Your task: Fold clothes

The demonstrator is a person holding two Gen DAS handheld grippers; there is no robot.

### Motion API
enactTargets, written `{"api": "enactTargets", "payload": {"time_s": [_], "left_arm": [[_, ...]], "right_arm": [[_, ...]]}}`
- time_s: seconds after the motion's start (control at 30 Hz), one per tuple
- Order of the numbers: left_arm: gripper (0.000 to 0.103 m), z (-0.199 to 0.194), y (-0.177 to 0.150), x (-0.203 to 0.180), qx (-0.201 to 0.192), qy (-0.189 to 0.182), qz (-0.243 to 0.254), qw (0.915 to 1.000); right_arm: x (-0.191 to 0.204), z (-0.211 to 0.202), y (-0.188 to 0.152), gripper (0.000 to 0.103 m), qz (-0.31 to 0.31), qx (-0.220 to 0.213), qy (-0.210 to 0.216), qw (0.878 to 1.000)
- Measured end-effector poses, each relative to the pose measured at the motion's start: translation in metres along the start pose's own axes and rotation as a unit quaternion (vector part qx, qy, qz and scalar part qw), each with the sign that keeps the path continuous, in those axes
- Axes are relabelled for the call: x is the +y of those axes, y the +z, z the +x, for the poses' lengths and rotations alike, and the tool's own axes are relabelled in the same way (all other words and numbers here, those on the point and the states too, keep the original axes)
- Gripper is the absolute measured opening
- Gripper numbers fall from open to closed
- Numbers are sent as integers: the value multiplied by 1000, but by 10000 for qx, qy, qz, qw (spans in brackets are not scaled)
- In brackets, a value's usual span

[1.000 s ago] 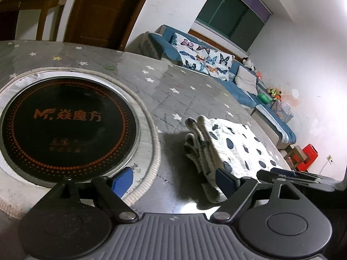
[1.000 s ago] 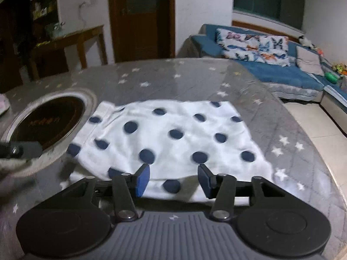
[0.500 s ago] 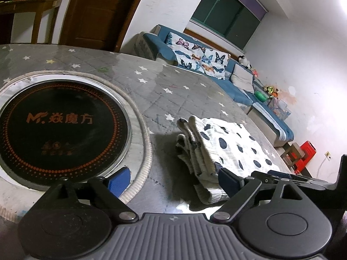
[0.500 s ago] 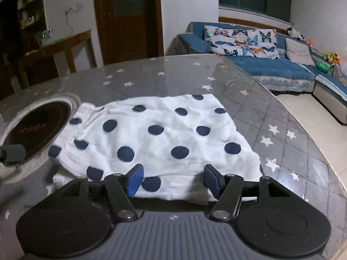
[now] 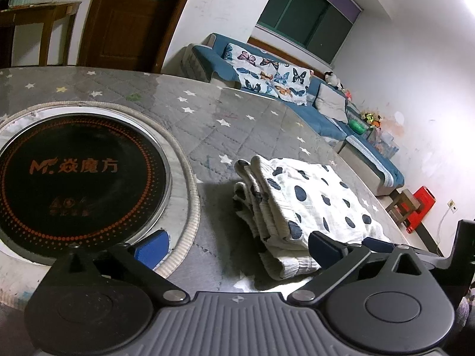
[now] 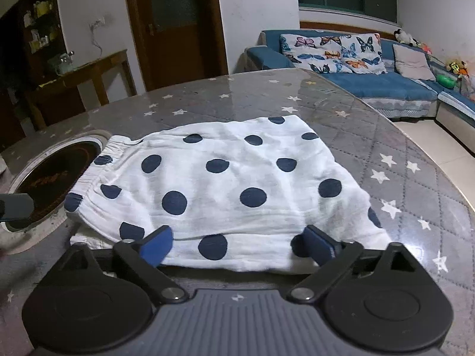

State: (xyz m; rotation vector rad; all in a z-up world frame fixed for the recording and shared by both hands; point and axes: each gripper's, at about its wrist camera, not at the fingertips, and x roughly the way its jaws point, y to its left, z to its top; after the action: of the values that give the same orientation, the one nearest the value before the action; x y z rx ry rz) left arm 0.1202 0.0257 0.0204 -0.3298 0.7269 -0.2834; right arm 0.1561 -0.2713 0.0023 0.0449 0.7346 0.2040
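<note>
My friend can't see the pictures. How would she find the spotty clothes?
Find the round grey table with white stars, which has a big black cooker ring sunk in the middle. Right beside that ring lies the folded garment, just in front of the right claw. It is the only white cloth with big dark blue dots.

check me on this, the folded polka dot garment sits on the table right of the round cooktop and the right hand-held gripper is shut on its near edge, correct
One thing is off: the right hand-held gripper is open, its fingers spread wide by the near edge and pinching nothing, as the right wrist view shows. The rest holds: the folded polka dot garment sits on the table right of the round cooktop.
</note>
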Motion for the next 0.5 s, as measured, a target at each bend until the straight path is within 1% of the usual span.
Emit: {"api": "enactTargets", "payload": {"time_s": [0.03,0.33,0.5], "left_arm": [[103,0,0,-1,-3,10,14,10000],[103,-1,-4,-15,-40,157,190,9997],[103,-3,-7,-24,-99,271,282,9992]], "right_arm": [[1,0,-1,103,-16,-15,23,10000],[-4,-3,-7,103,58,-226,197,9995],[-2,-3,-10,103,-69,-250,214,9994]]}}
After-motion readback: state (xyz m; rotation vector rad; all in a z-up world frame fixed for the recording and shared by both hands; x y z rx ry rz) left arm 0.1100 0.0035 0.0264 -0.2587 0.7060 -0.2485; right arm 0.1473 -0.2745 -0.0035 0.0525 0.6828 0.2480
